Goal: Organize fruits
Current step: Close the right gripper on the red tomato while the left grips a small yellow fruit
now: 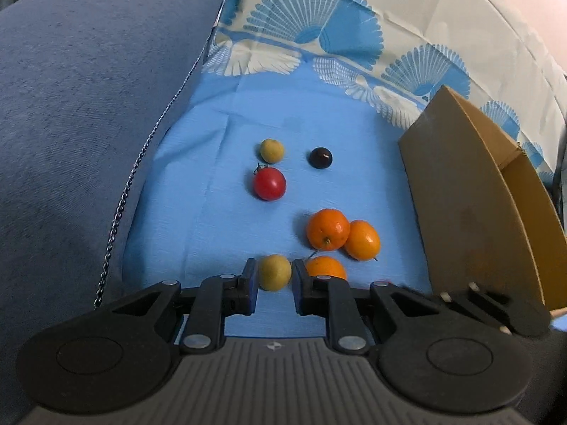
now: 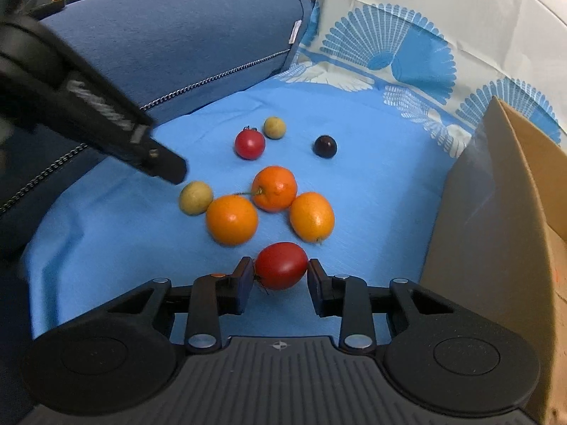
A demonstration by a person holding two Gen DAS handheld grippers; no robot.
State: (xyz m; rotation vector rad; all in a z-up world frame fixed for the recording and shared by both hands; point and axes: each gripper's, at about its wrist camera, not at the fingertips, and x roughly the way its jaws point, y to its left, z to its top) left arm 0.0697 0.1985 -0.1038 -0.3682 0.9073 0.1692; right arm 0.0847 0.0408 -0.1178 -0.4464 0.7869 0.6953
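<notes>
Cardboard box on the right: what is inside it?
Only bare inner walls of the cardboard box show in both views; no fruit is visible inside. Its near side panel hides the floor, so contents cannot be confirmed.

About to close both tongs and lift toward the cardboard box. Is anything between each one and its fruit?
Nothing visible. The left tongs already straddle a yellow-green fruit, and the right tongs straddle a red tomato. An orange sits just beside the left tongs' right finger. The cardboard box stands on the right.
</notes>
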